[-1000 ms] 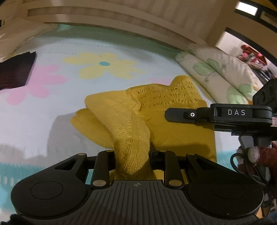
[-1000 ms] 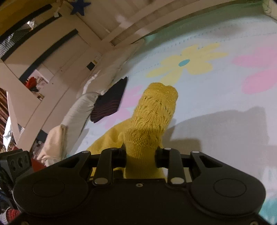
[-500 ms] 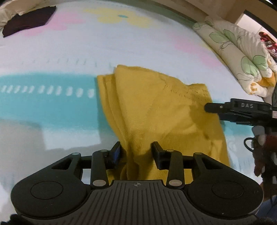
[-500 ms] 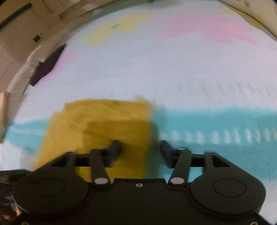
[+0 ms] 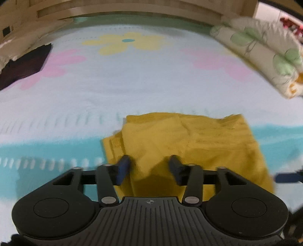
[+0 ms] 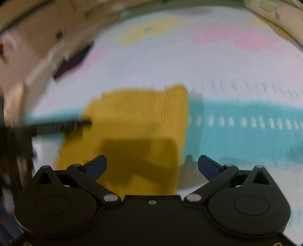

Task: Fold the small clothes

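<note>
Closest in, the left gripper (image 5: 149,166) has its jaws opening, about halfway apart, with a raised ridge of the yellow knit garment (image 5: 189,143) bunched between the pads but nothing pinching it as far as I can tell. The right gripper (image 6: 151,166) is opening too and is already about as wide as it goes, hanging over the garment's right edge with cloth under it and nothing gripped. The garment is lying folded into a rough rectangle on the flowered bedspread (image 5: 132,85), straddling the teal stripe. My take on the step: this is the let-go after a fold, so the trick is to let the pads come fully clear before pulling away, otherwise that bunched ridge by the left pads will drag up and undo the fold; a quick pat flat wouldn't hurt. Both grippers are tipped steeply down toward the bed, side by side over the near edge of the cloth, and each one pokes into the other's view from the side. Further back there's a dark garment (image 5: 22,66) lying well apart, a floral pillow (image 5: 265,56), and the wooden bed frame (image 5: 132,11) behind.
</note>
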The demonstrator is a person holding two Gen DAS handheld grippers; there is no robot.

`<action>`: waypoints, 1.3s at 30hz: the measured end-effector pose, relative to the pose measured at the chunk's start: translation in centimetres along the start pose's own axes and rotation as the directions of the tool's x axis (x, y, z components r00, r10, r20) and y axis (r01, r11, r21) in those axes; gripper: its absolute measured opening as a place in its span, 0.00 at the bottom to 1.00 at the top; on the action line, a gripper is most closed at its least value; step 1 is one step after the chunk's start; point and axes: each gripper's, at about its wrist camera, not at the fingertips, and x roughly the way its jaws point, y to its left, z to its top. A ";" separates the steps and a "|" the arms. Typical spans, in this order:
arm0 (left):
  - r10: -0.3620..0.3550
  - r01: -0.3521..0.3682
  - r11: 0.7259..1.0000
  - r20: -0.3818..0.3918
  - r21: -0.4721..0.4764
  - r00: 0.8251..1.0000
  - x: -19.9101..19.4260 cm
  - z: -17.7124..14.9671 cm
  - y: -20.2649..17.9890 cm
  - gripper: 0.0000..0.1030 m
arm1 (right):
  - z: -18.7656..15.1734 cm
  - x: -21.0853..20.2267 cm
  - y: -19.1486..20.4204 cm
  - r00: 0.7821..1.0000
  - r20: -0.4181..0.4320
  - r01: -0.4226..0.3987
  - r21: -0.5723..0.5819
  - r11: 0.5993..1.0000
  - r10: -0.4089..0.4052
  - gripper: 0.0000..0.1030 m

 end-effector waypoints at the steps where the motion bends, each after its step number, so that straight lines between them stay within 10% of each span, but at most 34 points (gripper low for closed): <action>1: 0.008 -0.008 1.000 0.001 -0.002 1.000 0.5 0.0 0.2 0.66 | -0.3 0.9 0.3 0.999 -0.028 0.034 -0.030 0.999 -0.035 1.00; 6: 0.005 -0.008 0.994 -0.031 -0.110 0.999 1.4 0.2 2.0 0.92 | -0.3 2.5 0.0 0.998 -0.034 0.049 -0.065 0.997 -0.051 1.00; 14: 0.003 0.016 0.985 0.109 -0.173 0.994 -4.6 -0.3 2.6 0.91 | -0.5 1.6 -0.2 0.999 -0.025 0.042 -0.034 0.999 -0.043 1.00; 21: 0.050 -0.029 0.997 0.284 -0.078 0.958 -11.0 -3.0 1.6 0.91 | -2.9 -3.8 -0.9 0.983 0.174 0.056 0.069 0.996 -0.067 1.00; 39: 0.052 -0.037 0.997 0.250 -0.066 0.967 -14.7 -9.3 0.7 0.91 | -5.5 -6.8 2.4 0.958 0.287 0.013 0.004 1.000 -0.014 1.00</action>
